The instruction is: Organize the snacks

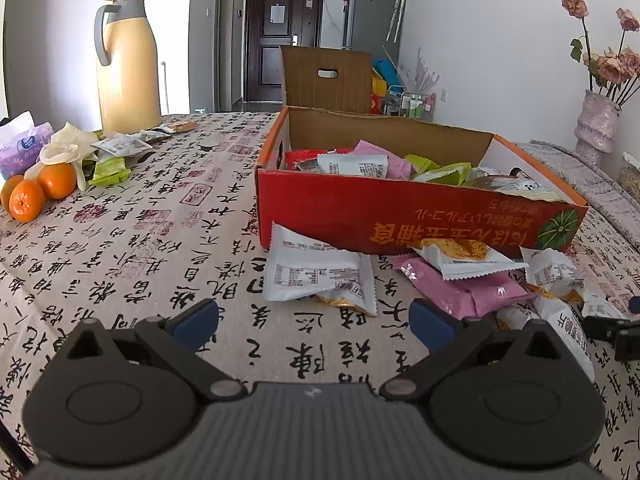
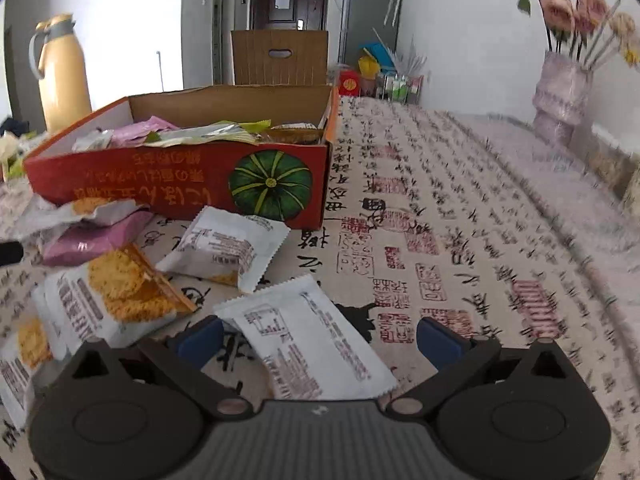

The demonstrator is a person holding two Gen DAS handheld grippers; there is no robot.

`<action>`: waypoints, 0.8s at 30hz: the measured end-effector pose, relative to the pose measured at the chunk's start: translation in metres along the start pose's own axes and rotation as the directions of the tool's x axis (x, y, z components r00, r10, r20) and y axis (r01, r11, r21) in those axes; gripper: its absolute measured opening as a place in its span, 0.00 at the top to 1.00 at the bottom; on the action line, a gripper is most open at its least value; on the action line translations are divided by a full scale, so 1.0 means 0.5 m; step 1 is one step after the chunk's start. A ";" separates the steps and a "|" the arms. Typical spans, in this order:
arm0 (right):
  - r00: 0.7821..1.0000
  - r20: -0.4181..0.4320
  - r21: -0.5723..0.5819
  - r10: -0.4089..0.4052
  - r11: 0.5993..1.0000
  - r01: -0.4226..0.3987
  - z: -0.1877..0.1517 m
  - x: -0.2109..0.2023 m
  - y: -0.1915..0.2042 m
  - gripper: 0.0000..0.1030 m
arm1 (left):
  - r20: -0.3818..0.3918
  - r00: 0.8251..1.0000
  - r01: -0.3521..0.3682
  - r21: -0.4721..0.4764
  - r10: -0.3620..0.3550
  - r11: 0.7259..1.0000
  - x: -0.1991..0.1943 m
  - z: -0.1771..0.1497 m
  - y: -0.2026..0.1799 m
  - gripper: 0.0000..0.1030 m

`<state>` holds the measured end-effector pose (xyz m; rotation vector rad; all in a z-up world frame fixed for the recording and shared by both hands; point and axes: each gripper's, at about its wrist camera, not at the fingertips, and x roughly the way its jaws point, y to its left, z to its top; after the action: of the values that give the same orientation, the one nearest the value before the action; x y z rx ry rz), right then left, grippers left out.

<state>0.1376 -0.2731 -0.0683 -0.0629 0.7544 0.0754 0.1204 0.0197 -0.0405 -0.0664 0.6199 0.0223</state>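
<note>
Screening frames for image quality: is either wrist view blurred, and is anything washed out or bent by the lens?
Left wrist view: sharp; print on the white snack packet before the red cardboard box is crisp; the window behind the yellow thermos jug is blown out. Right wrist view: motion blur smears the pink flowers and the calligraphy tablecloth. Both curve at the edges.

A beige tablecloth is printed with black calligraphy and red seal stamps. The box is coloured red with orange lettering and a green pumpkin. White packets, pink packets and light green packets are seen. The oranges are bright orange, the flask cream yellow with grey trim.
</note>
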 end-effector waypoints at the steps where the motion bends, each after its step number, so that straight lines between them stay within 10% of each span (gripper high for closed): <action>1: 1.000 -0.003 0.024 0.022 0.999 -0.022 0.001 0.004 -0.008 0.01 | -0.001 1.000 -0.001 -0.002 0.001 1.000 0.000 0.000 0.000 0.00; 9: 0.998 0.046 0.005 0.051 0.999 -0.051 -0.008 -0.016 -0.003 0.51 | -0.012 1.000 -0.003 -0.006 0.003 1.000 0.003 0.001 0.001 0.00; 24: 0.977 0.211 0.080 -0.017 0.997 0.000 -0.018 -0.073 0.015 0.57 | -0.013 1.000 -0.005 -0.006 0.005 1.000 0.005 0.000 0.001 0.00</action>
<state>0.1044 -0.2681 -0.0498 0.0180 0.5439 0.0424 0.1224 0.0203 -0.0420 -0.0704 0.6334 0.0286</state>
